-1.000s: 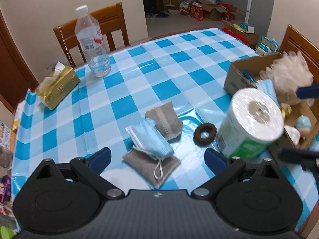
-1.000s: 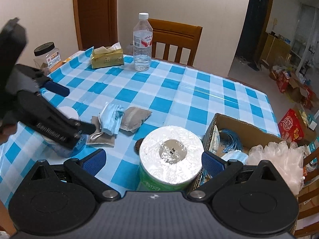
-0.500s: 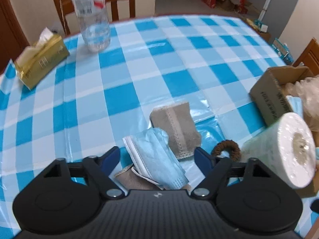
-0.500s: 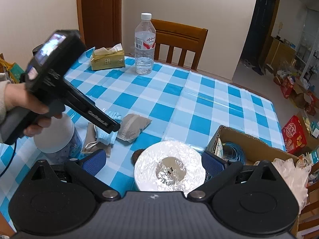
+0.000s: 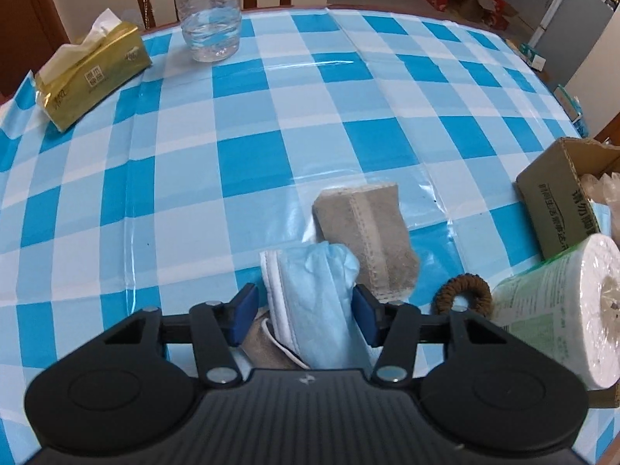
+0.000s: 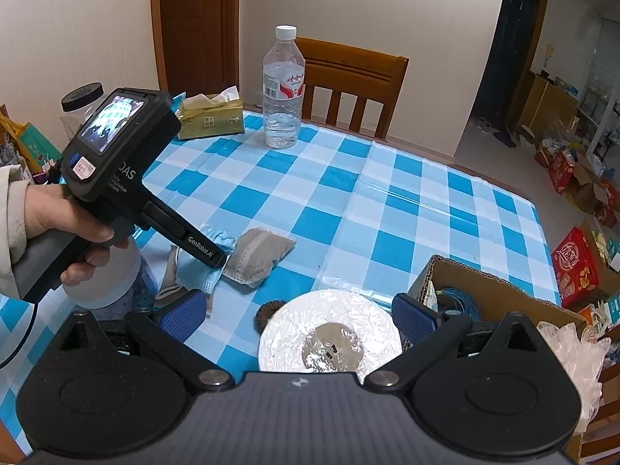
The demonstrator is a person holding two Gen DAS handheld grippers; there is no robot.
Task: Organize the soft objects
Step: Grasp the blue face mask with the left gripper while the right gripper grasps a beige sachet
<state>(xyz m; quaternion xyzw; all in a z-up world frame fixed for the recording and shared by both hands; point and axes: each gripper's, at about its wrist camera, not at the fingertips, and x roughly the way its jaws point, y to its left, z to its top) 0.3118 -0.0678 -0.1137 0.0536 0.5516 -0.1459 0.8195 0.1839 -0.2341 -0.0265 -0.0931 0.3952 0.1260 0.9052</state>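
Note:
A crumpled blue face mask (image 5: pixel 314 290) lies on a grey fabric pouch (image 5: pixel 259 345) on the checked tablecloth. My left gripper (image 5: pixel 306 316) points steeply down with the mask between its blue pads. Its jaws are closing, and a small gap still shows at the left pad. A second grey pouch (image 5: pixel 368 232) lies just beyond, and a brown hair tie (image 5: pixel 463 294) to the right. In the right wrist view a hand holds the left gripper (image 6: pixel 217 259) over the mask (image 6: pixel 193 271). My right gripper (image 6: pixel 298 312) is open above a wrapped paper roll (image 6: pixel 329 337).
A cardboard box (image 6: pixel 484 283) with blue cord and a clear plastic bundle (image 6: pixel 569 348) stands at the right. A water bottle (image 5: pixel 211 19) and a gold tissue pack (image 5: pixel 89 73) stand at the far edge before a wooden chair (image 6: pixel 348 77). A white bottle (image 6: pixel 108 290) stands under the hand.
The left gripper has come down and forward over the mask, and its jaws have narrowed around it. The right gripper has barely moved.

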